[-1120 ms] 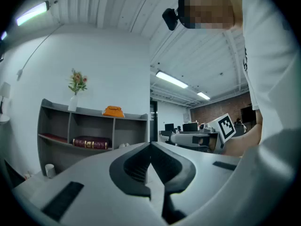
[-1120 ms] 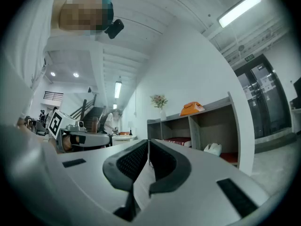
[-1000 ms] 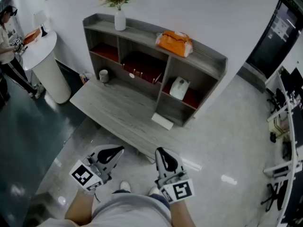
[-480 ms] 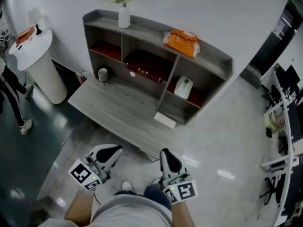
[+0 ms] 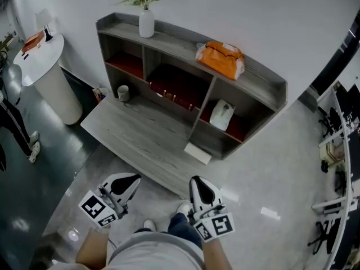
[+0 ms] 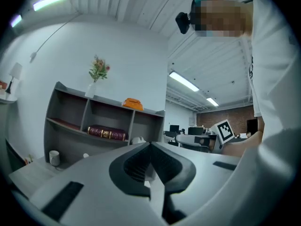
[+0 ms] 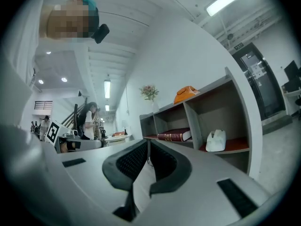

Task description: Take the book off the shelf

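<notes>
A dark red book (image 5: 171,92) with gold bands lies flat in the middle compartment of the grey shelf (image 5: 256,72). It also shows as the red book (image 6: 107,133) in the left gripper view and the red book (image 7: 173,136) in the right gripper view. Both grippers are held low near the person's body, well short of the shelf and the desk. My left gripper (image 5: 128,184) is shut with nothing in it, its tips (image 6: 150,144) meeting. My right gripper (image 5: 199,190) is also shut and empty, its tips (image 7: 147,145) together.
A grey desk top (image 5: 140,134) stands before the shelf, with a white pad (image 5: 198,152) and a mug (image 5: 122,92) on it. A flower vase (image 5: 146,22) and an orange bag (image 5: 222,58) sit on top. A white bag (image 5: 222,114) fills the right compartment. A round white table (image 5: 42,55) stands left.
The view has shifted slightly, so the shelf sits a little further right and lower. Both grippers stay shut, low in the view. The person at the left edge has mostly left the view.
</notes>
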